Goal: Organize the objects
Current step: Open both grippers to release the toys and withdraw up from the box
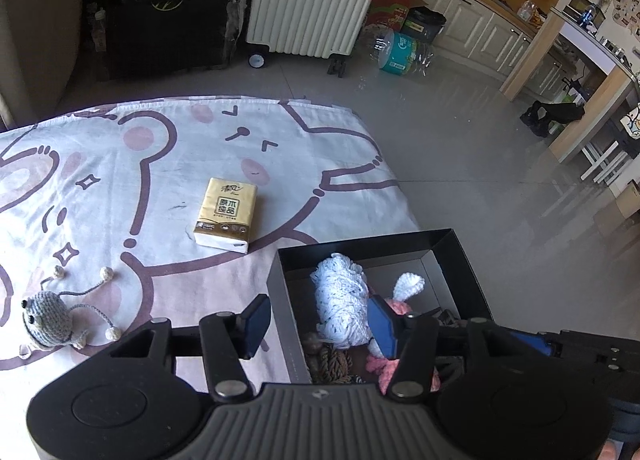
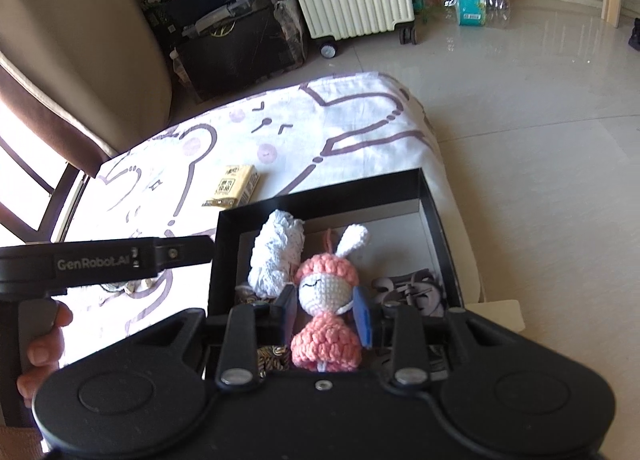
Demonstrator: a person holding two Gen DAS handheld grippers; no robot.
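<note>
left gripper (image 1: 316, 322) apart astride box (image 1: 460, 256) wall | right gripper (image 2: 326, 318) apart around doll (image 2: 324, 324)

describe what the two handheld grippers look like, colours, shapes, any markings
Both are matte black plastic. The left gripper has a ribbed grey centre panel, round side discs, silver pivot bolts and blue pads. The right gripper looks alike, with blue pads. White "GenRobot.AI" lettering marks the left one's side, above a bare hand.

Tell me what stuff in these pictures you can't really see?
- Bottom of the black box: right wrist view, hidden by the pink doll and right gripper.
- Brown things in the box: left wrist view, too dark.
- Doll's body: left wrist view, covered by the white yarn and left gripper.
- Tissue pack lettering: right wrist view, too small.
</note>
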